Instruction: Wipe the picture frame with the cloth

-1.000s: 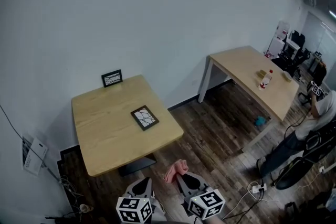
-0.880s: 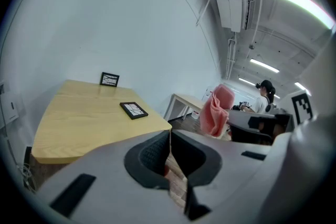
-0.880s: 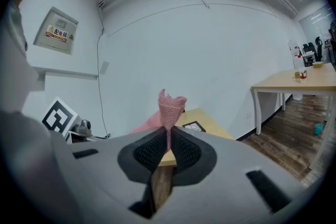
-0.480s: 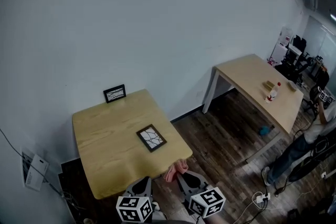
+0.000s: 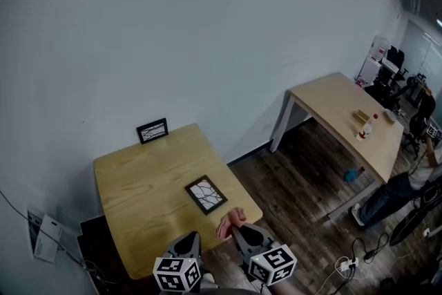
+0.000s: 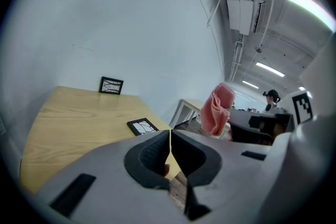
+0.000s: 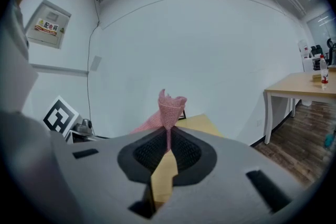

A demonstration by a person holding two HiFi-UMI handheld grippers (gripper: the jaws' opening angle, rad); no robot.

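Your right gripper point(image 7: 168, 136) is clamped on the pink cloth point(image 7: 170, 105). The fabric is pinched low, so a loose tuft stands beyond the tips, which leaves free material for wiping. Your left gripper point(image 6: 170, 136) is closed with nothing between its jaws and appears free to steady the work. Both tools hover at the near edge of the wooden table point(image 5: 131, 176). The picture frame point(image 5: 206, 194) lies flat and face up near that edge, just ahead of the cloth. A second frame point(image 5: 152, 130) stands upright at the far edge by the wall, well apart.
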